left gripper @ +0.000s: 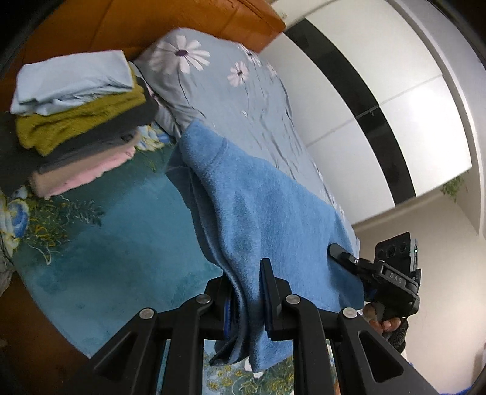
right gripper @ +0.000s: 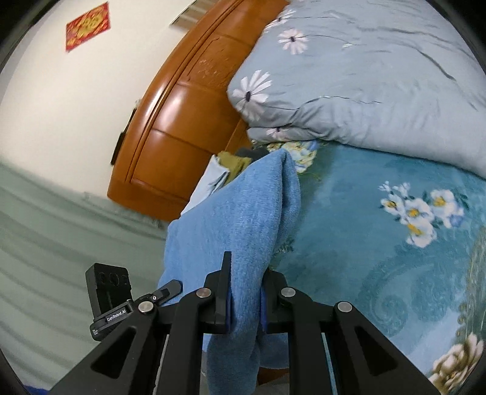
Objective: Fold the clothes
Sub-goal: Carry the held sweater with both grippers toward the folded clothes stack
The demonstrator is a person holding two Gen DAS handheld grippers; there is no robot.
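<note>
A blue fleece garment (left gripper: 258,209) hangs doubled over, held up above the teal floral bed cover (left gripper: 121,237). My left gripper (left gripper: 247,300) is shut on one end of it. My right gripper (right gripper: 244,300) is shut on the other end of the blue garment (right gripper: 243,221). The right gripper also shows at the right in the left wrist view (left gripper: 349,258). A stack of folded clothes (left gripper: 79,118) in light blue, olive, dark grey and pink lies on the bed near the headboard. Part of the stack (right gripper: 224,170) peeks out behind the garment in the right wrist view.
A grey-blue daisy-print duvet (right gripper: 364,85) is bunched along the far side of the bed. An orange wooden headboard (right gripper: 182,115) stands behind it. White wardrobe doors (left gripper: 379,100) with a black strip stand beyond the bed. A red paper (right gripper: 87,25) is on the wall.
</note>
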